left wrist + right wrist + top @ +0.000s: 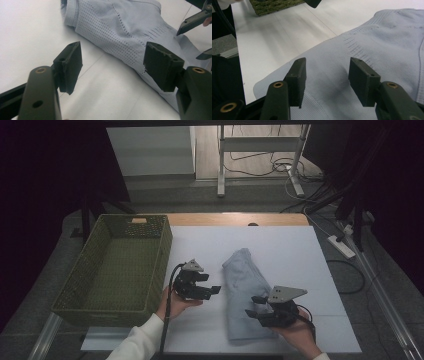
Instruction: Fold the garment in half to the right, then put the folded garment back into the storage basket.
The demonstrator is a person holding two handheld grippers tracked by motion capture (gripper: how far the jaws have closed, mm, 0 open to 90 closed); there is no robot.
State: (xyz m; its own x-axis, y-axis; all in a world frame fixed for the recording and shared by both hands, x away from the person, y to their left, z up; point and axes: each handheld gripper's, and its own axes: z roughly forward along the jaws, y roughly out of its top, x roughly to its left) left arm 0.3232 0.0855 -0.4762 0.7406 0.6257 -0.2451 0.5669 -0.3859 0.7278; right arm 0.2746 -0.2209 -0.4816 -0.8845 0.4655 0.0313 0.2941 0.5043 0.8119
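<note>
A folded light blue-grey knit garment (245, 290) lies lengthwise on the white table (280, 245). My left gripper (216, 290) hovers just left of the garment's middle, jaws open and empty, pointing at its perforated edge (117, 32). In the left gripper view its jaws (112, 66) frame bare table and the cloth's edge. My right gripper (254, 306) sits over the garment's near right part, open, with nothing pinched. In the right gripper view its jaws (327, 80) stand apart just above the cloth (387, 45).
A green woven basket (85, 270) with nothing in it stands at the table's left edge, also seen in the right gripper view as a basket corner (274, 4). Bare white table lies beyond and right of the garment. Cables and a stand's legs are on the floor behind.
</note>
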